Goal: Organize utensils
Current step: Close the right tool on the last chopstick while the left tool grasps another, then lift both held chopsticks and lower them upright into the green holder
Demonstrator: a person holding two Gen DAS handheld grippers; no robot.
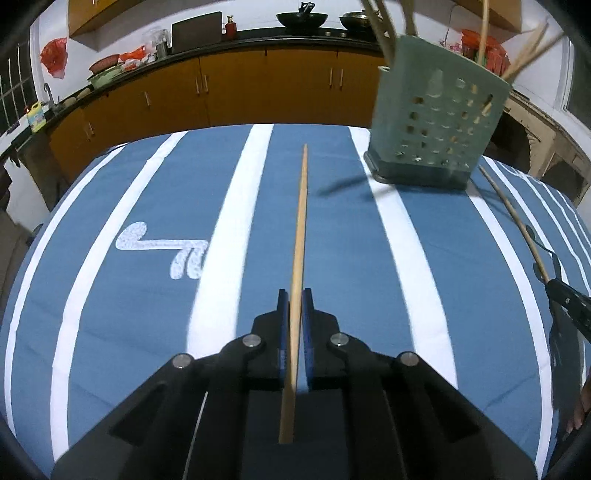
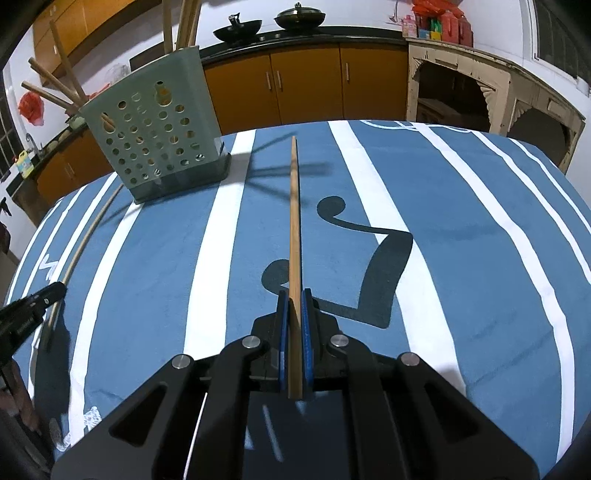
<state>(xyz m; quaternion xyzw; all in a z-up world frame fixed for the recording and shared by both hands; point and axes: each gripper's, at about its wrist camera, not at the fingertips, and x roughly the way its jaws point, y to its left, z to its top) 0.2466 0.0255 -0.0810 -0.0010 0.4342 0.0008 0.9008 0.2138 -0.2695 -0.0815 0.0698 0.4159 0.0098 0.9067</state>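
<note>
- Two chopsticks are held, one per gripper; landmark is the green perforated holder point(image 1: 439, 122) standing on the bench.
- Left gripper point(image 1: 295, 306): jaws narrow, blue pads clamped on a light wooden chopstick point(image 1: 301, 229). The stick runs straight ahead from the jaws, tip ending left of the holder's base; butt end sticks out behind the pads. Cannot tell whether the far tip touches the cloth.
- Right gripper point(image 2: 294, 306): jaws narrow, clamped on a darker wooden chopstick point(image 2: 294, 221). This stick points ahead too, tip ending right of the holder's base.
- From the right wrist view, the left gripper shows as a black tip at the left edge, below and left of the holder, with its pale stick curving up toward the holder's near-left corner.
- From the left wrist view, the right gripper shows at the right edge, below and right of the holder, its stick angling up toward the holder's base.
- Holder has a dark base tray and already carries several wooden sticks point(image 2: 55, 81) leaning out of the top, fanned to the left in the right wrist view.
- Bench is covered with a blue cloth point(image 1: 110, 295) with white stripes; a white printed mark sits left of the holder, a dark printed mark point(image 2: 388, 266) sits right of it.
- Behind the holder: orange cabinets point(image 2: 306, 88) under a dark counter, two dark woks point(image 2: 238, 31) on top.
- Blurred part of a hand shows at the lower right edge of the left wrist view.
</note>
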